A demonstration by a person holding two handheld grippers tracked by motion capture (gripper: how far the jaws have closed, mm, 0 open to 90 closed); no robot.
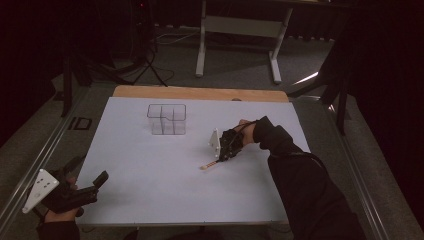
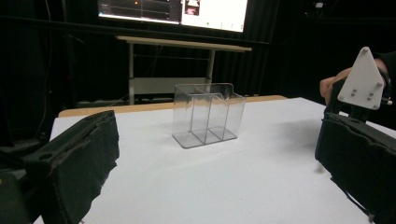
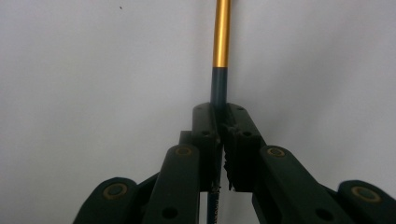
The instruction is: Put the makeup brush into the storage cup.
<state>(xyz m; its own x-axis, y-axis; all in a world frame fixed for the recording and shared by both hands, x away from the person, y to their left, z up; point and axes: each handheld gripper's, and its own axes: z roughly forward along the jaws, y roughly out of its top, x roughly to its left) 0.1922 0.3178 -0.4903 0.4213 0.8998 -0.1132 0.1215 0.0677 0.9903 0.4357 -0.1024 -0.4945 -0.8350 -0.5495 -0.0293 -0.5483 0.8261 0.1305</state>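
A slim pen with a gold barrel and a dark blue end (image 3: 221, 32) lies on the white table sheet (image 1: 150, 170). My right gripper (image 3: 219, 109) is shut on the dark end, pads pressed on both sides. From above, that gripper (image 1: 220, 157) points down right of centre, and the pen's light tip (image 1: 206, 165) sticks out to its lower left. A clear plastic organizer with several compartments (image 1: 167, 119) stands upright at the back centre, empty. My left gripper (image 1: 87, 171) rests at the front left corner, open and holding nothing. Its jaws frame the organizer (image 2: 208, 114) well ahead.
A strip of bare wood (image 1: 200, 93) edges the table's far side. Beyond it stand a white desk frame (image 1: 239, 30) and a tripod (image 1: 147, 60) on the grey floor. A lit screen (image 2: 187, 9) hangs at the back. The right gripper's grey plate (image 2: 364, 81) shows in the left gripper view.
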